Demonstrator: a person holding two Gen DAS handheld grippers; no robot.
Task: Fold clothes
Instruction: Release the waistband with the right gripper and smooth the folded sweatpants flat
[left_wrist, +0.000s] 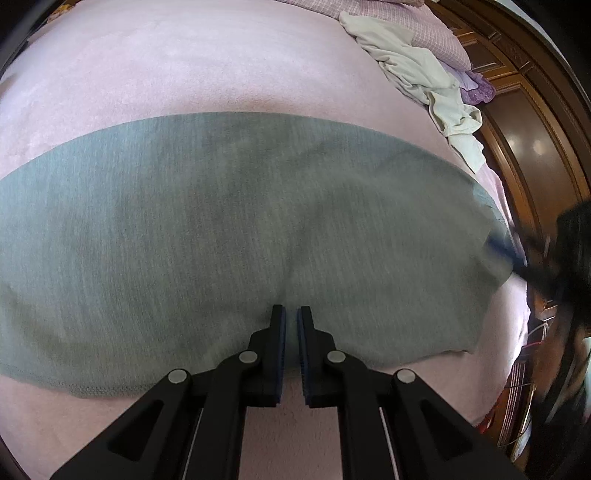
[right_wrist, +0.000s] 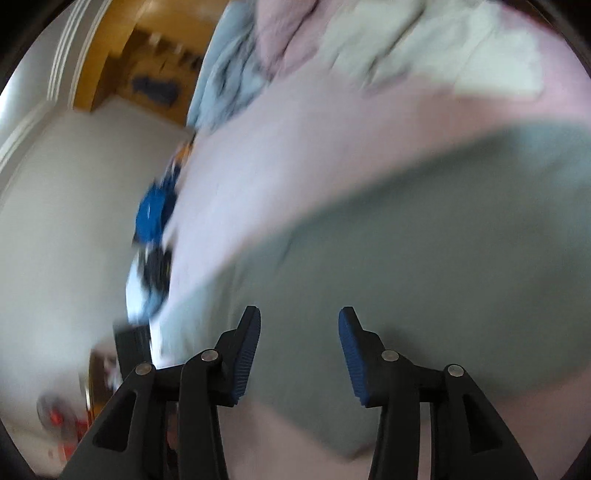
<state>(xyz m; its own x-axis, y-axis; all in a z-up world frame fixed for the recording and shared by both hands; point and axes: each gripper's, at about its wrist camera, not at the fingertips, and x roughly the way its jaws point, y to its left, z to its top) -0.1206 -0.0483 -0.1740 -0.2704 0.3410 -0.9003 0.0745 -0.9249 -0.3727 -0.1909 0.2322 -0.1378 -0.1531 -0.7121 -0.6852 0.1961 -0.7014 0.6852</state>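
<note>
Lying flat on pink fleece bed cover (left_wrist: 184, 66): grey-green knit garment (left_wrist: 221, 221), seemingly part-folded. Left hand-held gripper (left_wrist: 290, 314) nearly closed on near hem, grip uncertain; right hand-held gripper (right_wrist: 299, 317) spread, empty. Cream crumpled garment (left_wrist: 417, 81) unfolded.

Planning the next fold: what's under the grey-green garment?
The grey-green knit garment lies flat on the pink plush bedspread. Whatever is directly beneath is covered.

I see the garment (left_wrist: 221, 229) spread across the bed (left_wrist: 184, 66); crumpled clothes (left_wrist: 417, 77) lie behind, to its right.
</note>
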